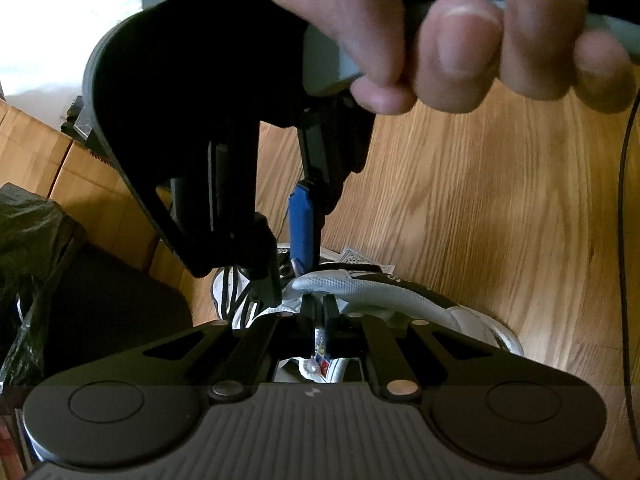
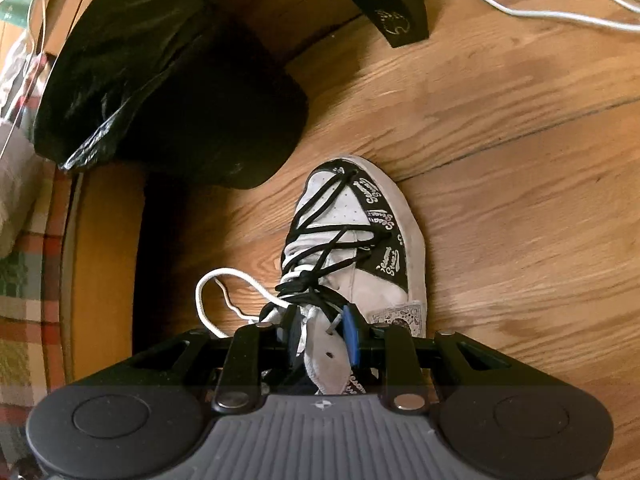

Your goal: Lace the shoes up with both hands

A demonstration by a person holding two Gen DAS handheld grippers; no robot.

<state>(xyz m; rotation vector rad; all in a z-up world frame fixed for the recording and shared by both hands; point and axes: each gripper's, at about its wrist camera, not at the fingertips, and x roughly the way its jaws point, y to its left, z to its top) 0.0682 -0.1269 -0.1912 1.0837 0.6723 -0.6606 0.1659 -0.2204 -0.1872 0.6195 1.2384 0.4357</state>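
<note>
A black-and-white sneaker with black laces stands on the wooden floor, toe pointing away. A white lace loops off its left side. My right gripper is shut on a grey-white flap with eyelet holes at the shoe's opening. In the left wrist view a hand holds that right gripper above the shoe. Just behind the grey mesh collar, my left gripper is shut on a thin white strip. Lace or tag, I cannot tell.
A black plastic bag and a dark rounded object lie left of the shoe. A black block and a white cable are farther off. A patterned card lies by the shoe's right side. Plaid fabric lies at far left.
</note>
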